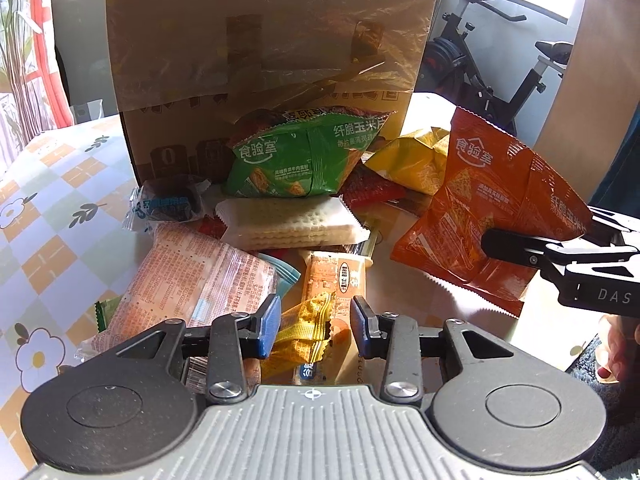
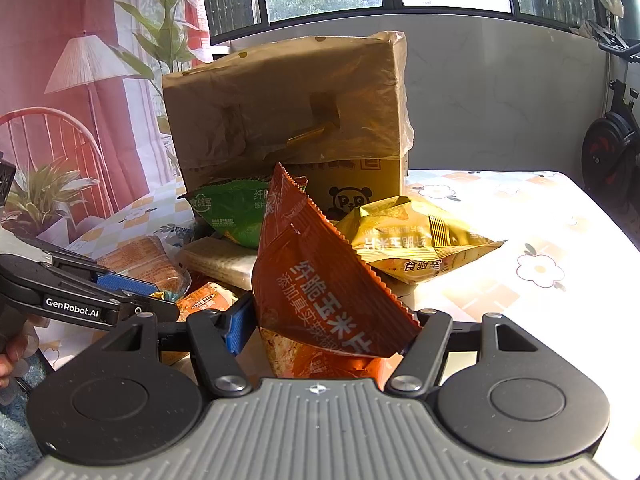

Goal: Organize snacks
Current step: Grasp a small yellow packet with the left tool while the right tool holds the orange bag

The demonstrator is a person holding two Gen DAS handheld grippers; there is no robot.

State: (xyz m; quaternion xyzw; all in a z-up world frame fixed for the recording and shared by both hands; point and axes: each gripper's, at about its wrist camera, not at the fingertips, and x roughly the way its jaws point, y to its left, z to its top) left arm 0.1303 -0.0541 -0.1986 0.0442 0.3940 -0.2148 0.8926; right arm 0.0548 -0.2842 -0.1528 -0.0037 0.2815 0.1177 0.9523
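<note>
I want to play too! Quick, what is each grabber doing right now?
Left gripper: open, over a small yellow snack packet, not pinching it.
Right gripper: closed on the orange chip bag.

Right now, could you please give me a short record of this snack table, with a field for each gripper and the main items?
left gripper: jaws open around a small yellow wrapper, pads not pressing it
right gripper: jaws shut on the orange chip bag, lifted above the pile
green chip bag: leaning against the cardboard box
yellow chip bag: lying on the table, right of the orange one
cracker pack: lying flat in front of the green bag
table cover: floral check cloth
</note>
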